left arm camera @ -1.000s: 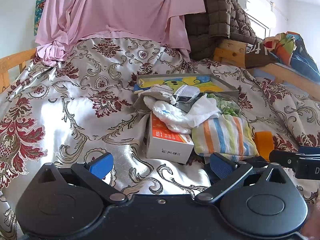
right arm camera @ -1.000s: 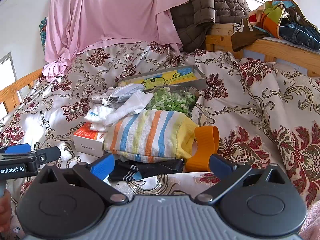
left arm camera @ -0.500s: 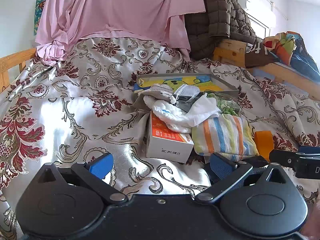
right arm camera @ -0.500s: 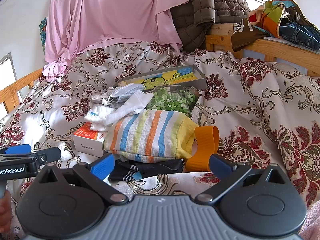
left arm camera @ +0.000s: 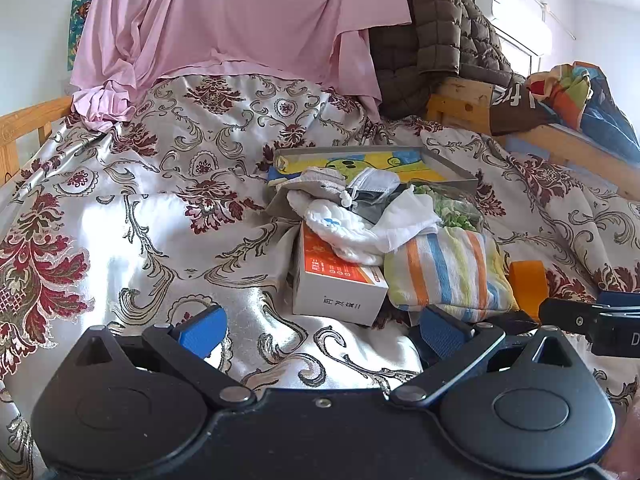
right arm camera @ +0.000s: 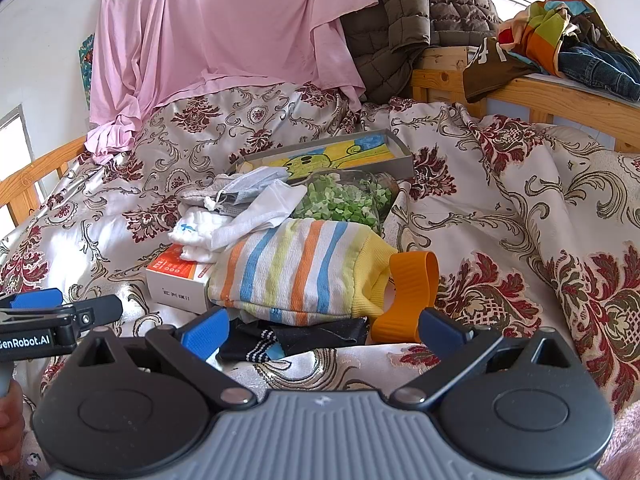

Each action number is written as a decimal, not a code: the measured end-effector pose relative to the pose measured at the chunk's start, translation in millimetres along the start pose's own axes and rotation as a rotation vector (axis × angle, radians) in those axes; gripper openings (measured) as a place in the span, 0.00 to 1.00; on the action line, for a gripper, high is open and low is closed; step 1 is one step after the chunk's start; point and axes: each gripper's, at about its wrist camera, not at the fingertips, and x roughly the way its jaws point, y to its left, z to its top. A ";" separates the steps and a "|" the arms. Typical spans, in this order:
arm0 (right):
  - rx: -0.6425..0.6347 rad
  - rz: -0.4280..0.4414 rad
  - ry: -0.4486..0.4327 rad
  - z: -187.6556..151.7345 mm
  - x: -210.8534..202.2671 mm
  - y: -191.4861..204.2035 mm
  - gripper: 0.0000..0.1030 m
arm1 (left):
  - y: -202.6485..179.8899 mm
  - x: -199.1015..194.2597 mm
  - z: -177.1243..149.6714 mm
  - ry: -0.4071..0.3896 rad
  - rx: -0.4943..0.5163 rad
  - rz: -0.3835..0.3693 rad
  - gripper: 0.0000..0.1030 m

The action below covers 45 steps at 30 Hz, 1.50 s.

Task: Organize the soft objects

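A pile lies mid-bed: a striped sock (right arm camera: 296,268) (left arm camera: 444,272), white socks (right arm camera: 224,228) (left arm camera: 360,228), a grey face mask (right arm camera: 252,188) (left arm camera: 372,184), a dark sock (right arm camera: 296,340) and an orange strap (right arm camera: 408,296) (left arm camera: 528,284). My right gripper (right arm camera: 322,330) is open and empty, just short of the dark sock. My left gripper (left arm camera: 320,328) is open and empty, in front of an orange-and-white box (left arm camera: 336,284) (right arm camera: 180,280) under the white socks.
A grey tray with a cartoon picture (left arm camera: 448,164) (right arm camera: 400,156) and a bag of green bits (right arm camera: 344,200) lie behind the pile. A pink sheet (left arm camera: 240,20), brown jacket (left arm camera: 432,40), wooden bed rail (right arm camera: 560,96) and clothes on it (right arm camera: 560,36) surround the floral bedspread (left arm camera: 160,200).
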 end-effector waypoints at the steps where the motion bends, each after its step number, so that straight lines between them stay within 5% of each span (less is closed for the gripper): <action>1: 0.000 0.000 0.000 0.5 0.2 0.0 1.00 | 0.0 0.0 0.0 0.000 0.000 0.000 0.99; 38: 0.079 0.001 0.072 2.2 9.2 -10.9 1.00 | -4.5 5.6 -2.5 -0.007 0.033 0.030 0.99; 45: 0.033 0.024 0.072 26.0 11.8 -25.7 1.00 | -7.2 11.0 5.4 0.002 0.042 0.038 0.99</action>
